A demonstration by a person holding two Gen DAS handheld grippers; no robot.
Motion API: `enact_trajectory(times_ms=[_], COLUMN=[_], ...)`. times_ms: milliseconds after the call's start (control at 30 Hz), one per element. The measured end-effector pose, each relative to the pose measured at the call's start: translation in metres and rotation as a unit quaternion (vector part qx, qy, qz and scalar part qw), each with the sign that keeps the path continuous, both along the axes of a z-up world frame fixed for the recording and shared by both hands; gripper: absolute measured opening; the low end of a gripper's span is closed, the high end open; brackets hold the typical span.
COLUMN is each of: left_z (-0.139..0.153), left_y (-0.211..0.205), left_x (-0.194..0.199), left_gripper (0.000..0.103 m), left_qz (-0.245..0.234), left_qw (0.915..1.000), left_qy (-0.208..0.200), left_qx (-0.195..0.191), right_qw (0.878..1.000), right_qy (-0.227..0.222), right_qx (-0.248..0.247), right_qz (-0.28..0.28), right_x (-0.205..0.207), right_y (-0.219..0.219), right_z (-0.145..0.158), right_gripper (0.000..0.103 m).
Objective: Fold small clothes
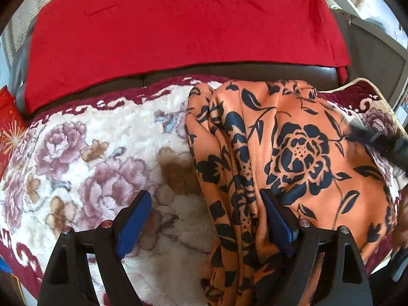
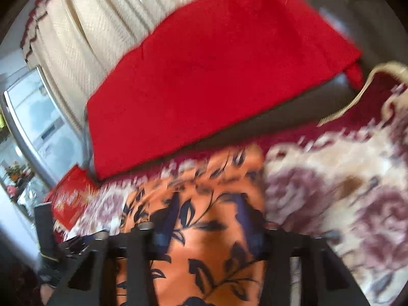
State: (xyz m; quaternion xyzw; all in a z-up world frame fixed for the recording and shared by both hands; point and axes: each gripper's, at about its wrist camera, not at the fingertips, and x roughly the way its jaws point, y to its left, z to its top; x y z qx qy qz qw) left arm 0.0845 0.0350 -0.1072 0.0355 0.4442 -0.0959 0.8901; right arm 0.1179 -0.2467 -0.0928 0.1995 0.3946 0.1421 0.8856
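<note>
An orange garment (image 1: 285,153) with a black flower print lies bunched on a floral plush blanket (image 1: 89,158). My left gripper (image 1: 206,201) is open just above the blanket, its right finger (image 1: 276,219) over the garment's left folds and its left finger (image 1: 135,216) over bare blanket. In the blurred right wrist view the same garment (image 2: 204,242) fills the space between my right gripper's fingers (image 2: 173,211). My right gripper (image 2: 206,209) is open low over the cloth. Part of the other gripper shows at the right edge of the left wrist view (image 1: 390,145).
A red cloth (image 1: 178,33) covers the dark sofa back (image 1: 293,71) behind the blanket. A red printed box (image 1: 10,125) sits at the blanket's left end. A cream curtain (image 2: 84,25) and a window (image 2: 38,117) lie beyond.
</note>
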Motion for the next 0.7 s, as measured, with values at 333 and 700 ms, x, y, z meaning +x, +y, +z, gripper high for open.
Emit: enact_trajectory(times_ms=[333, 700], left_z=[0.049, 0.088], left_y=[0.004, 0.012], left_x=[-0.043, -0.106], left_gripper=[0.089, 0.091], left_qz=[0.043, 0.063], left_qw=[0.9938, 0.9896], left_qy=[-0.097, -0.128], left_qx=[0.034, 0.019], right_qw=[0.999, 0.998], right_qy=[-0.023, -0.020], right_qx=[-0.032, -0.055], right_qz=[-0.009, 0.012], right_x=[-0.049, -0.117], right_y=[0.010, 0.037], right_z=[0.021, 0.024], right_gripper=[0.040, 0.044])
